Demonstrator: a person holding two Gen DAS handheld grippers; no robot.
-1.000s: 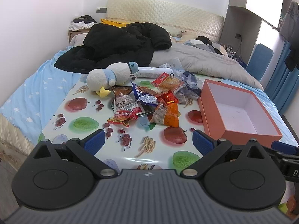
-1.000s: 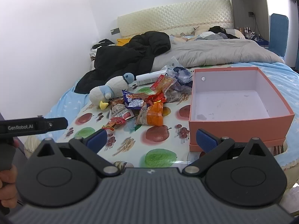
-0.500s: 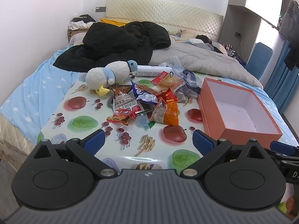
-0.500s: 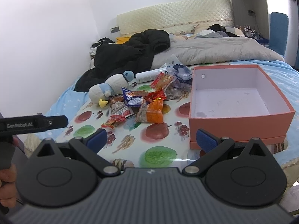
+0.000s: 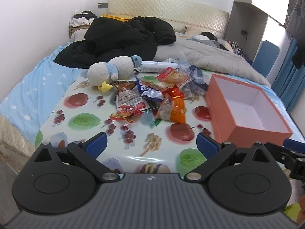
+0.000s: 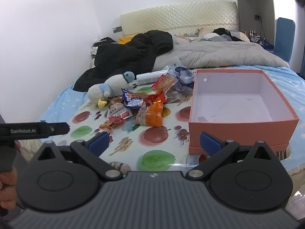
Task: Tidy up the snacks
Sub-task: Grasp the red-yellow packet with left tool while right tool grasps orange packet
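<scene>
Reading "GenRobot.AI" on the left gripper (image 6: 34,130); both grippers' jaws spread wide, empty. Snack pile (image 5: 152,99) beside pink box (image 6: 242,126), its long side running away from the right gripper (image 6: 154,143).

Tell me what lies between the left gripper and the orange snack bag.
Nothing but bare fruit-print cloth separates the left gripper from the orange bag, as the left wrist view shows.

- The left gripper (image 5: 150,145) has been brought slightly nearer the snack pile (image 5: 152,99), toward 12 o'clock.
- The right gripper (image 6: 154,143) has been advanced likewise.
</scene>
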